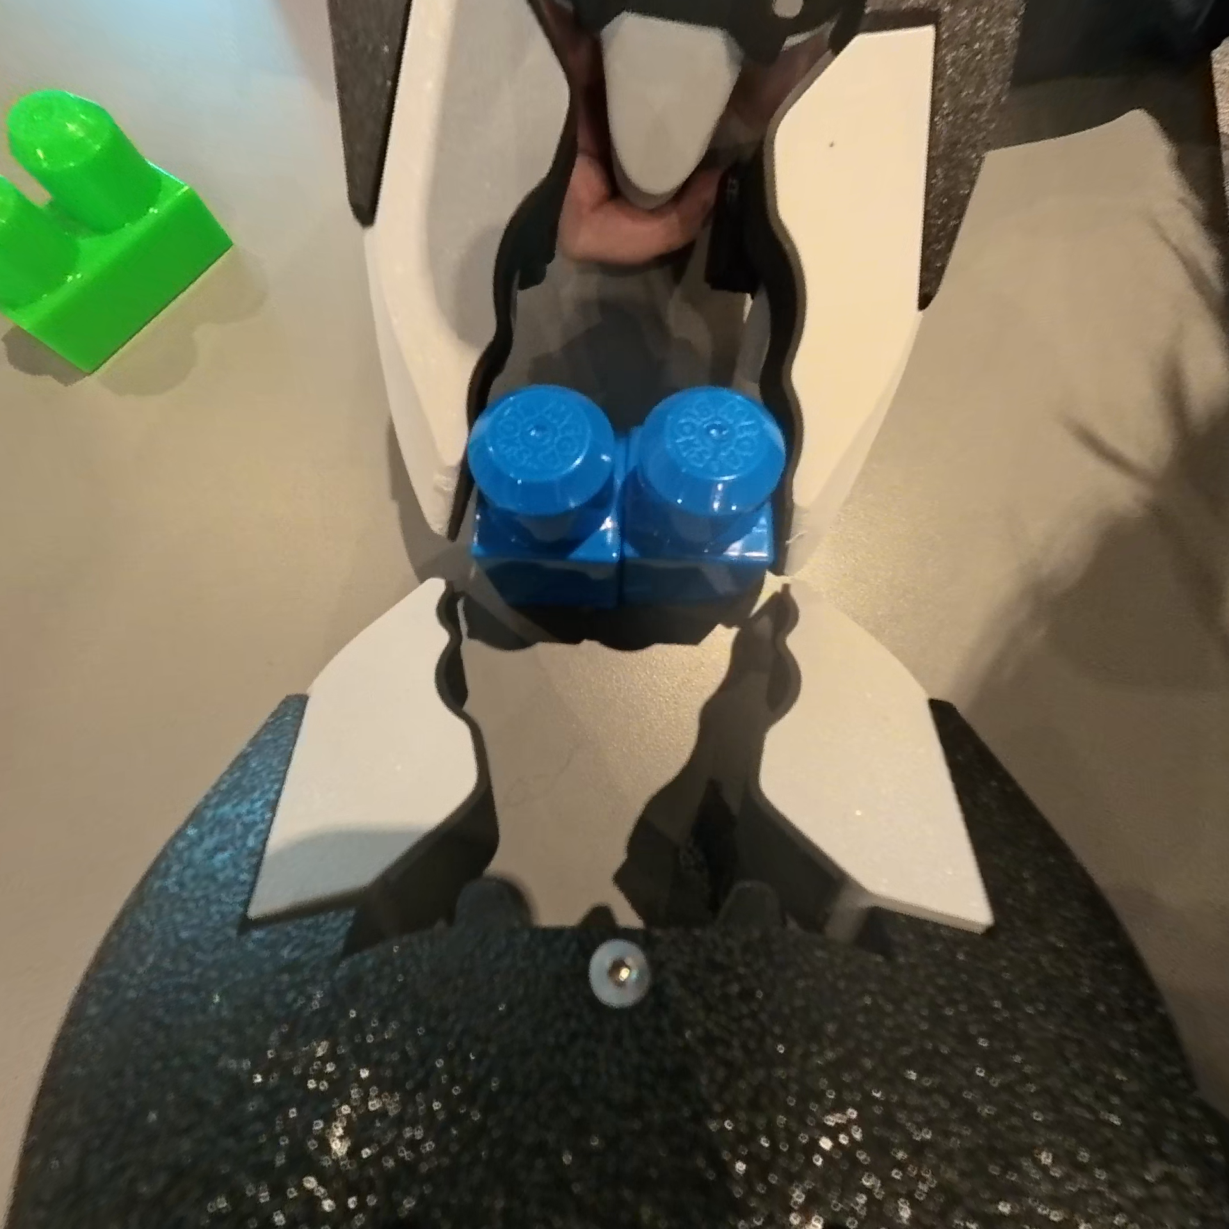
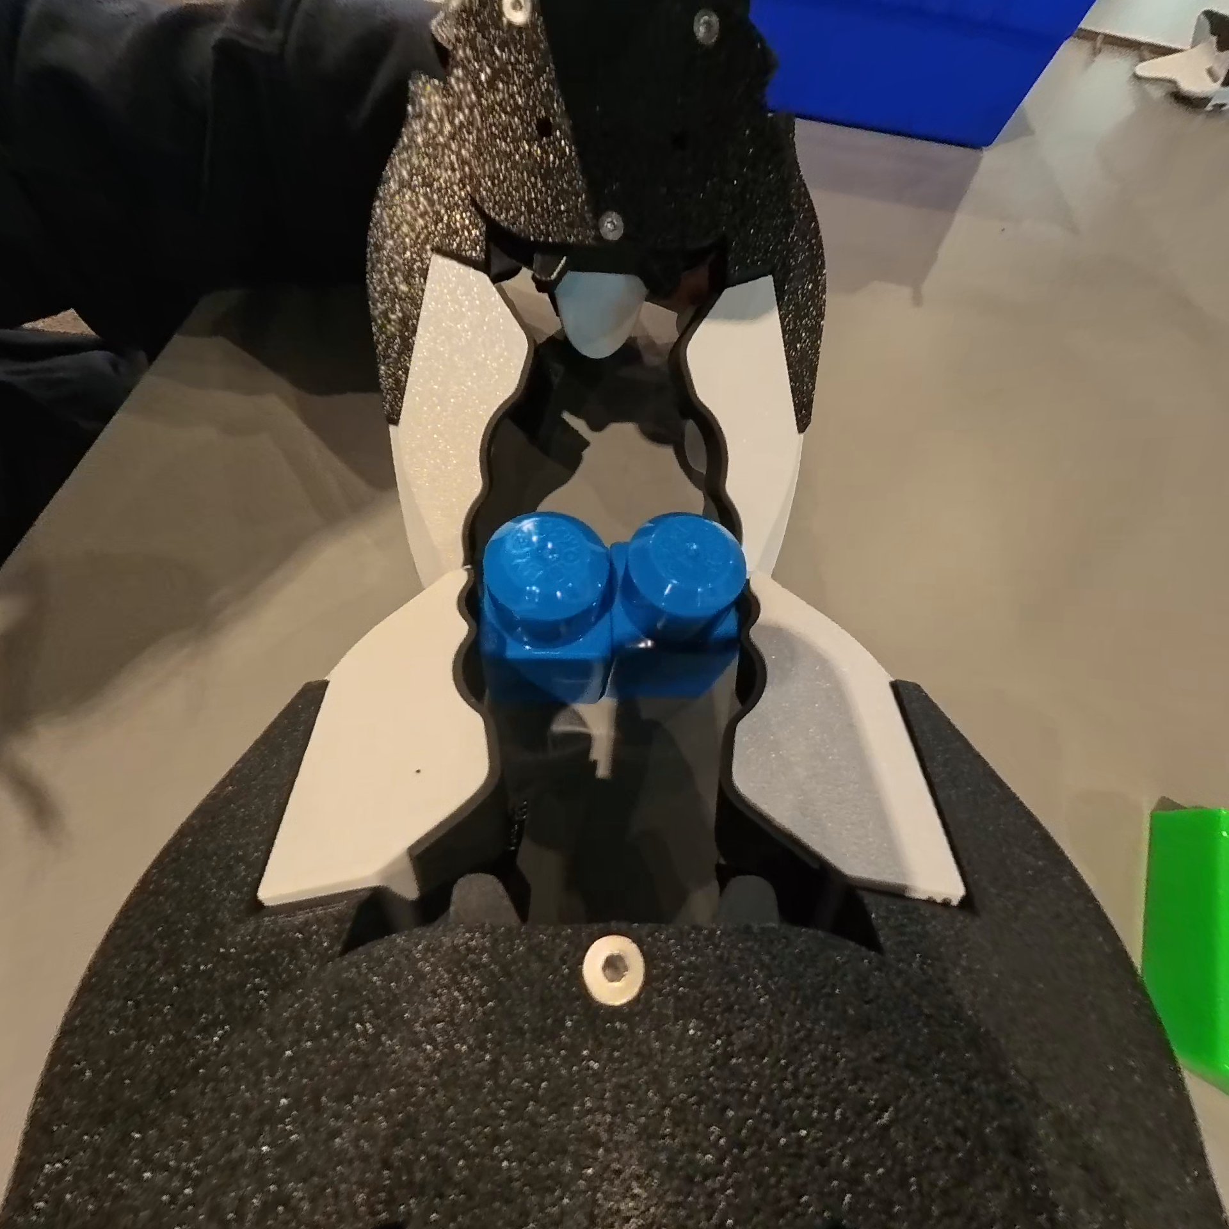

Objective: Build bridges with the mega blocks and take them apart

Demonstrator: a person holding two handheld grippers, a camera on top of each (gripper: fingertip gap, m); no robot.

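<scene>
Two blue single-stud blocks stand side by side on the table, seam between them. My left gripper and my right gripper face each other tip to tip, and each clamps the pair from both sides. In the left wrist view the right gripper's white fingers come in from the top and hug the blocks. In the right wrist view the blue blocks sit slightly offset from each other. A green two-stud block lies on the table to the left, apart from both grippers.
The green block also shows at the right edge of the right wrist view. A blue bin stands far back on the beige table. A person's dark sleeve is at upper left, and a hand holds the right gripper. The grippers are tip to tip, or close to it. Left tips and right tips are each some 15 cm from the green two-stud block.
</scene>
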